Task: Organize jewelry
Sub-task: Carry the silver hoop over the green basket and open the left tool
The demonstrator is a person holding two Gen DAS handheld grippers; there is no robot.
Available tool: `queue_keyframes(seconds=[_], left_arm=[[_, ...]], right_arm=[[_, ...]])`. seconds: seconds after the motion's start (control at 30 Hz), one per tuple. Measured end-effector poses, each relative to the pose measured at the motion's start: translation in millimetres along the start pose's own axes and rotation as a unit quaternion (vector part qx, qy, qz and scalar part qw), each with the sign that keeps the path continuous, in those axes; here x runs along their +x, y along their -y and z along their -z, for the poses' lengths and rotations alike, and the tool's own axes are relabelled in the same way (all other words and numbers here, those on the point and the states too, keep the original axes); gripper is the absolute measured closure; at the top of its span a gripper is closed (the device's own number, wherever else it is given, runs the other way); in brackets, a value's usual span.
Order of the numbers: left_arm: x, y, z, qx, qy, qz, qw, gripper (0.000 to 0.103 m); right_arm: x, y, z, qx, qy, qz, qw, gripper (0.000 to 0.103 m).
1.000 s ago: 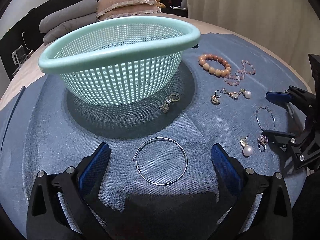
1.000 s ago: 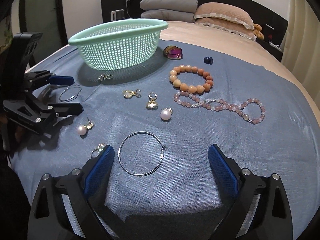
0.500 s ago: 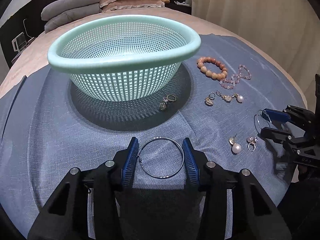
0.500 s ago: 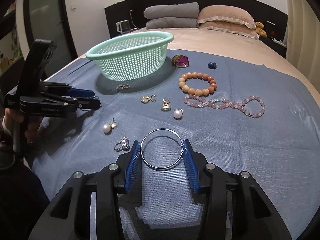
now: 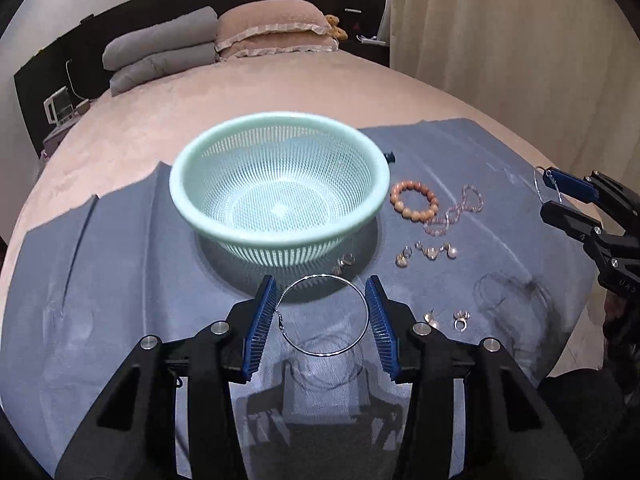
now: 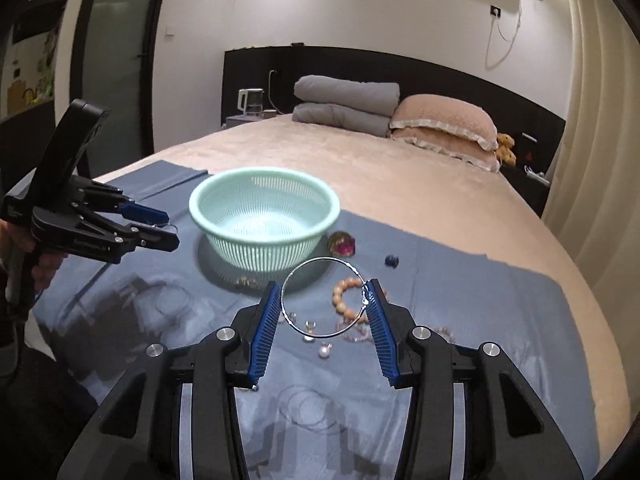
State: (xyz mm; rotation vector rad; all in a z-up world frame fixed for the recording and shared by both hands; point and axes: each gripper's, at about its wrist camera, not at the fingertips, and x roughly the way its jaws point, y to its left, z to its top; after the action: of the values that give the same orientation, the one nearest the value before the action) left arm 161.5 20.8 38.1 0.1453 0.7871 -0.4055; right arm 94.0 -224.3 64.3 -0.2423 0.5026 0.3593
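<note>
My left gripper is shut on a large silver hoop earring, which its blue pads hold clear of the blue cloth. My right gripper is shut on a second silver hoop, also lifted. Each gripper shows in the other view: the right gripper at the right edge, the left gripper at the left. A mint mesh basket stands empty just beyond both hoops. An orange bead bracelet, a pink bead chain and small earrings lie on the cloth.
The cloth covers the foot of a beige bed; pillows are stacked at the headboard and a curtain hangs at the right. A pink crystal piece and a small dark blue item lie behind the basket. A person's hand grips the left handle.
Both grippers went from wide open around the hoops to shut on them, then rose; the hoops left the cloth and the basket now appears lower and farther.
</note>
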Motion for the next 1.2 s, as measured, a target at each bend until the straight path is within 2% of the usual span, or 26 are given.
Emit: queue_keyframes(seconds=[0.07, 0.2, 0.4, 0.63, 0.73, 0.97, 1.03, 1.07, 1.1, 1.13, 1.2], left_arm=[[-5.9, -2.6, -16.3, 0.000, 0.012, -0.008, 0.9999, 0.056], [-6.5, -11.2, -44.2, -0.001, 0.025, -0.026, 0.9994, 0.056], [9.4, -28.6, -69.6, -0.010, 0.029, -0.034, 0.9989, 0.056], [47.5, -44.6, -65.0, -0.019, 0.002, -0.034, 0.9992, 0.056], [58.8, -46.1, -61.4, -0.015, -0.007, -0.040, 0.9991, 0.056], [67.2, -48.0, -59.6, -0.023, -0.014, -0.022, 0.9994, 0.055], [67.0, -47.9, -58.4, -0.023, -0.016, -0.024, 0.9993, 0.055], [67.2, -48.4, -58.0, -0.023, -0.018, -0.028, 0.9992, 0.054], [66.9, -48.1, -57.2, -0.022, -0.021, -0.032, 0.9990, 0.048], [65.8, -48.0, -56.3, -0.021, -0.021, -0.036, 0.9989, 0.038], [62.2, -47.6, -54.2, -0.016, -0.018, -0.038, 0.9990, 0.032]], right_arm=[[7.3, 4.9, -22.5, 0.005, 0.006, 0.012, 1.000, 0.062], [33.8, 13.9, -64.7, 0.022, 0.010, 0.001, 1.000, 0.062], [89.1, 5.8, -100.1, 0.032, -0.003, -0.055, 0.998, 0.062], [156.5, -16.8, -77.5, 0.026, -0.052, -0.086, 0.995, 0.061], [167.9, -20.9, -68.7, 0.026, -0.066, -0.090, 0.993, 0.061], [178.8, -20.2, -61.2, 0.028, -0.081, -0.084, 0.993, 0.059], [179.5, -18.1, -58.9, 0.030, -0.084, -0.078, 0.993, 0.054], [178.9, -16.0, -58.2, 0.034, -0.084, -0.078, 0.993, 0.049], [177.4, -14.7, -57.5, 0.037, -0.081, -0.075, 0.993, 0.045], [174.8, -13.4, -57.1, 0.040, -0.076, -0.072, 0.994, 0.039], [168.7, -8.7, -57.5, 0.046, -0.066, -0.075, 0.994, 0.028]])
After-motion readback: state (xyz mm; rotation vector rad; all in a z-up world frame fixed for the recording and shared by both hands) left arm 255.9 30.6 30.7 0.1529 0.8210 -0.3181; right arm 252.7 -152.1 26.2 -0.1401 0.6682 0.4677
